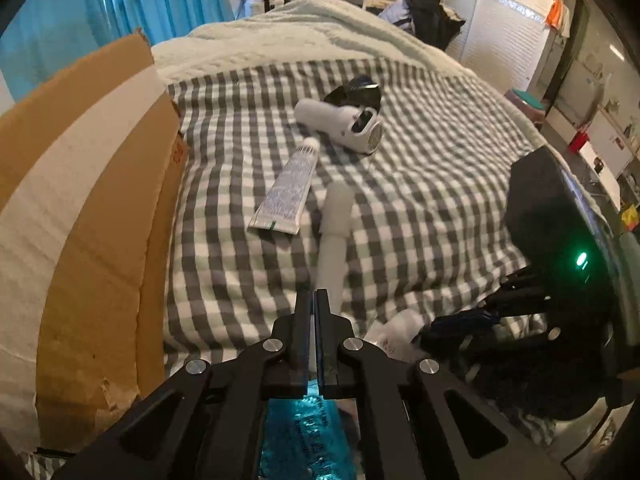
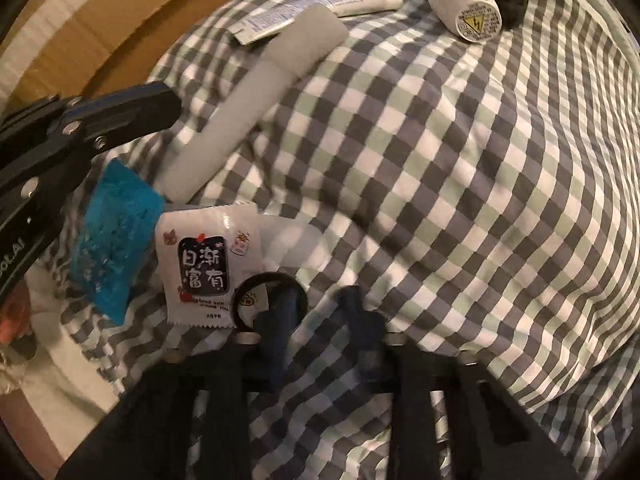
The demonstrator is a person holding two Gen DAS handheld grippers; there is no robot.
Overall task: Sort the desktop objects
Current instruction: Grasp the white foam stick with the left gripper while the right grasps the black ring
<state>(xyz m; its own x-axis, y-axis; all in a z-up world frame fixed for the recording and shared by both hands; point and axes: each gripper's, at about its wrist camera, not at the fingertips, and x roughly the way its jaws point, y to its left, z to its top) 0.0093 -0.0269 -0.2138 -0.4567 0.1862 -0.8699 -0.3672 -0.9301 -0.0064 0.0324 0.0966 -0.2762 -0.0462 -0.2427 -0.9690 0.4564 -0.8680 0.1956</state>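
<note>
My left gripper (image 1: pixel 314 300) is shut, its fingers pressed together above the checked bedspread (image 1: pixel 420 200) with nothing seen between the tips. A blue packet (image 2: pixel 116 240) lies on the cloth beneath it. My right gripper (image 2: pixel 318 312) is blurred and points down, with its fingers apart. Its left finger stands inside a black hair tie (image 2: pixel 240 296), and the tie's right side lies in the gap. A white sachet (image 2: pixel 200 268) lies beside the tie, overlapping the blue packet. Farther off lie a grey stepped tube (image 2: pixel 256 92), a white cream tube (image 1: pixel 286 192) and a white plug-in device (image 1: pixel 348 124).
An open cardboard box (image 1: pixel 100 200) stands along the left side of the bed. A black object (image 1: pixel 356 94) lies behind the white device. A pale blanket (image 1: pixel 300 32) covers the far half of the bed, with furniture and clothes beyond it.
</note>
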